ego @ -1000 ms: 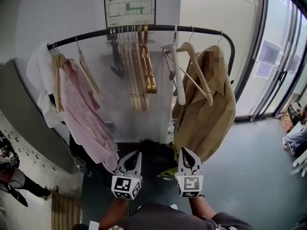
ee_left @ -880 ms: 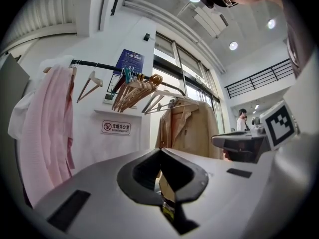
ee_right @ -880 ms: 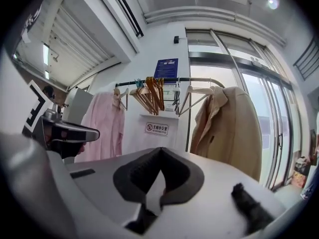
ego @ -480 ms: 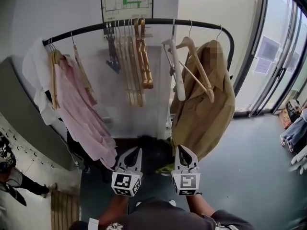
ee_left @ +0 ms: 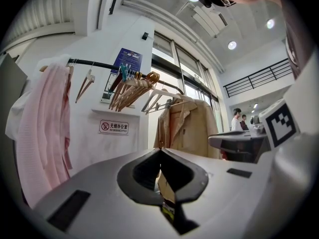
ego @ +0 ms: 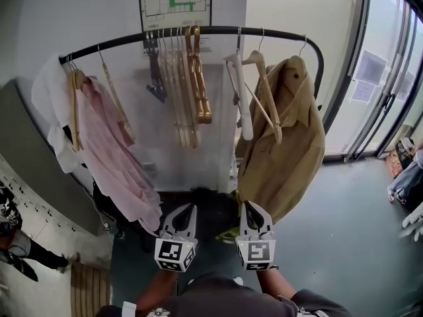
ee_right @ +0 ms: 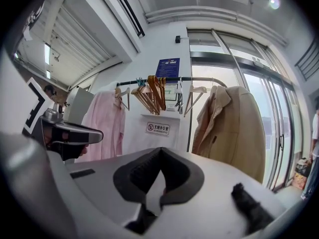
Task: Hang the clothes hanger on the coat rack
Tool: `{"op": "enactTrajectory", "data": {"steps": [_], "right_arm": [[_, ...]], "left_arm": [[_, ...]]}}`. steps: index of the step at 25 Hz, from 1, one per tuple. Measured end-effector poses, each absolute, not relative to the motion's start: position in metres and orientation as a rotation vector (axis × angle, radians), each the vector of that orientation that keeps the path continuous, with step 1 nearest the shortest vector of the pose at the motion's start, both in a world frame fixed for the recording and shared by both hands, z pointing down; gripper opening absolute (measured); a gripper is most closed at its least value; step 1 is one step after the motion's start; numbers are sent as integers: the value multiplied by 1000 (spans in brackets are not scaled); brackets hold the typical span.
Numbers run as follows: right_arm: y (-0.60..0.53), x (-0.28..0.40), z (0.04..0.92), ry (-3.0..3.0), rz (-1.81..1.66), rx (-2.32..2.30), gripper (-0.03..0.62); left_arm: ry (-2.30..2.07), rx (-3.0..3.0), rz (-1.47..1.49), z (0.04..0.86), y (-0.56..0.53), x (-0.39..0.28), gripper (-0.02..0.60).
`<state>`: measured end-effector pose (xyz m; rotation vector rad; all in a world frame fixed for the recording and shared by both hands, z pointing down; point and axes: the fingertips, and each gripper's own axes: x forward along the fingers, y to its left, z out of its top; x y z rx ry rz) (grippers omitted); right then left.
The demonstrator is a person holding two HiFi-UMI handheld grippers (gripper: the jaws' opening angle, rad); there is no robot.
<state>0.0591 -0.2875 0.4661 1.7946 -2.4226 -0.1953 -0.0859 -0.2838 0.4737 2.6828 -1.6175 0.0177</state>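
Note:
A black coat rack bar (ego: 218, 30) curves across the wall ahead. On it hang a bunch of bare wooden hangers (ego: 188, 91), a white hanger (ego: 242, 94) and a single wooden hanger (ego: 266, 94) that leans against a tan coat (ego: 284, 157). A pink shirt (ego: 109, 154) hangs at the left end. My left gripper (ego: 192, 207) and right gripper (ego: 245, 204) are side by side below the rack, level, pointing at it and well short of it. Both are shut with nothing in them, as the left gripper (ee_left: 160, 150) and right gripper (ee_right: 160, 148) views also show.
Glass doors (ego: 383, 91) stand to the right of the rack. A grey cabinet (ego: 26, 150) flanks the left. Dark items (ego: 205, 210) lie on the floor under the rack. Part of a person (ego: 410, 177) shows at the far right edge.
The single wooden hanger beside the tan coat has swung, its lower end drifting left. Both grippers stay where they were, still shut.

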Motion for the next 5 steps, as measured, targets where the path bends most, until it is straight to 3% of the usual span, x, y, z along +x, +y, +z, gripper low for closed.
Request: {"op": "enactTrajectory", "data": {"steps": [5], "right_arm": [[-292,59,470,-2413,-193,1788,14]], "left_arm": [[-1606,2691,20,474,-286,-83,9]]}}
